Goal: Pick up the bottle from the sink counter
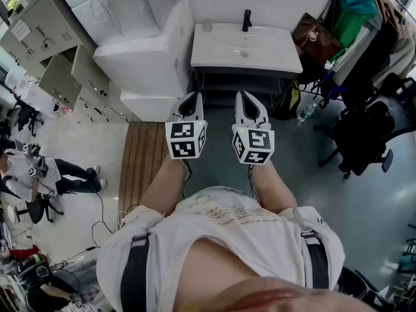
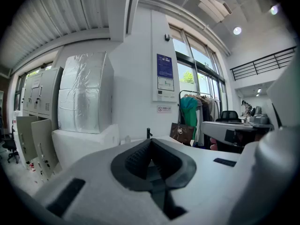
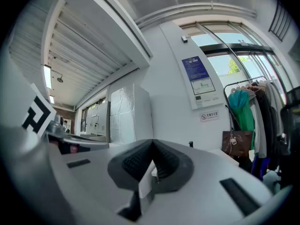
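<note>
A small clear bottle [image 1: 207, 25] stands at the back left corner of the white sink counter [image 1: 273, 56], left of the black faucet [image 1: 246, 19]. Both grippers hang side by side well short of the counter, above the floor. My left gripper [image 1: 190, 96] is shut with nothing in it; my right gripper [image 1: 246, 95] looks shut and empty too. In the left gripper view the bottle [image 2: 127, 138] and faucet [image 2: 148, 133] show just over the closed jaw tips [image 2: 151, 142]. In the right gripper view the jaws [image 3: 152, 142] meet, the faucet [image 3: 191, 144] shows, and the bottle is hidden.
A brown handbag [image 1: 316, 36] and a clothes rack [image 1: 367, 25] stand right of the sink. A large wrapped white unit [image 1: 149, 51] sits to its left. There is a black chair [image 1: 364, 135] at right, a plastic bottle on the floor [image 1: 305, 112], and wooden slats [image 1: 140, 161] at left.
</note>
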### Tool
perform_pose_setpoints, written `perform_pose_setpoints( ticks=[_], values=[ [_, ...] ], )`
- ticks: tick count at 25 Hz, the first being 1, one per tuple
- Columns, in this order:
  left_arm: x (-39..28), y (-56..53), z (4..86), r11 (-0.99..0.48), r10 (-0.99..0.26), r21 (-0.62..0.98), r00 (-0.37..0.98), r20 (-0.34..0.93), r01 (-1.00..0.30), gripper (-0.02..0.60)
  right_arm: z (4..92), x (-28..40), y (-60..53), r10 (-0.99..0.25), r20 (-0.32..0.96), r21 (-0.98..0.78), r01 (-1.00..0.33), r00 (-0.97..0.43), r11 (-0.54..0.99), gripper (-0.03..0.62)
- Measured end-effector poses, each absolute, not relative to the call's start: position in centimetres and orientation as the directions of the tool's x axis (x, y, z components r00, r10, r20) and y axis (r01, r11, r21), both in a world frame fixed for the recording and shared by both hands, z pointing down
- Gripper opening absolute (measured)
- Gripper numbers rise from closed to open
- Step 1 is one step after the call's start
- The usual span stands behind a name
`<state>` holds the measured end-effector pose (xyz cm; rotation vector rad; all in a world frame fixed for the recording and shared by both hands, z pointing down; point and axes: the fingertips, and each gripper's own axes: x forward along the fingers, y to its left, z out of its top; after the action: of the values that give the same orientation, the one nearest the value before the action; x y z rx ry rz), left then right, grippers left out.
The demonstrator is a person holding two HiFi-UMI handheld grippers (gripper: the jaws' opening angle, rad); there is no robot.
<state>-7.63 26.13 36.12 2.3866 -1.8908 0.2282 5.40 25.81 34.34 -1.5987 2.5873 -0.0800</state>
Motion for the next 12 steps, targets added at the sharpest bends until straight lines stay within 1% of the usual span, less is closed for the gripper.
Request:
perform_pose_setpoints(
  ticks=[6, 12],
  values=[
    [-8.11, 26.46, 36.03, -0.227, -0.961, -0.019, 0.221, 0.166, -0.974, 0.020, 34.02, 4.72, 26.18, -0.891, -0.074, -0.089, -0.886, -0.449, 0.454, 0.023],
    [-8.51, 26.88, 36.08, -0.236, -0.959, -0.015, 0.230, 0.166, -0.972, 0.020, 34.29, 4.29, 26.49, -0.895, -0.063, -0.118, -0.888, -0.441, 0.445, 0.023]
  ],
)
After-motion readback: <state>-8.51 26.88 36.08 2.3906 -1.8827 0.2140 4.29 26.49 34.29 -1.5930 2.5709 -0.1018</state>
